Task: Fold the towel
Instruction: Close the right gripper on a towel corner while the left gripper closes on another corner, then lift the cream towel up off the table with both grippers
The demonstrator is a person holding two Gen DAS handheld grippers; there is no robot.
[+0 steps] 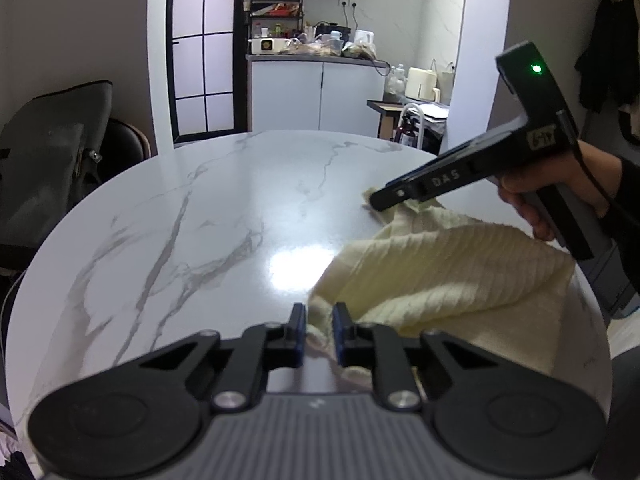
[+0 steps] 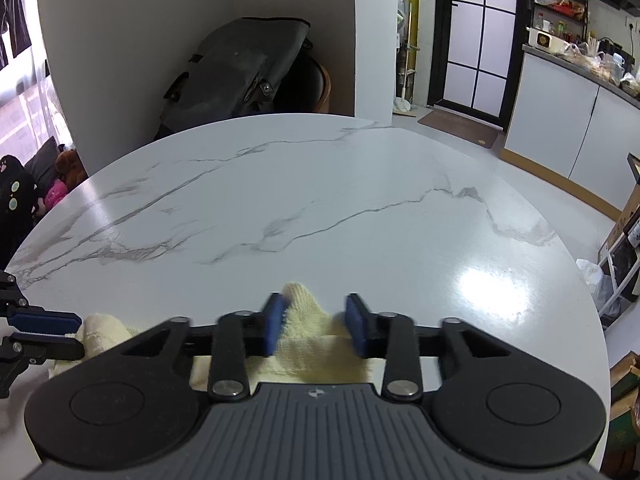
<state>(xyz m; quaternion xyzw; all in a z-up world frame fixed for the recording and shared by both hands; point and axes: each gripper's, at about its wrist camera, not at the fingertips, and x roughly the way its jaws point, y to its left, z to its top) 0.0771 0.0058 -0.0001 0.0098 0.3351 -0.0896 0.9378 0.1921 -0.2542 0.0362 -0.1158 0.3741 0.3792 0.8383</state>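
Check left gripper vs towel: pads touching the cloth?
Touching. In the left wrist view the left gripper has its blue pads closed against a bunched edge of the towel, with cloth filling the narrow space between them.

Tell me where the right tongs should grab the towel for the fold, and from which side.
Take the pointed corner of the towel poking up between the right tongs, which are open around it. Come in low along the table from the near edge; that corner is bunched and raised, so the fingers can close on it. The left tongs appear to pinch the adjacent corner.
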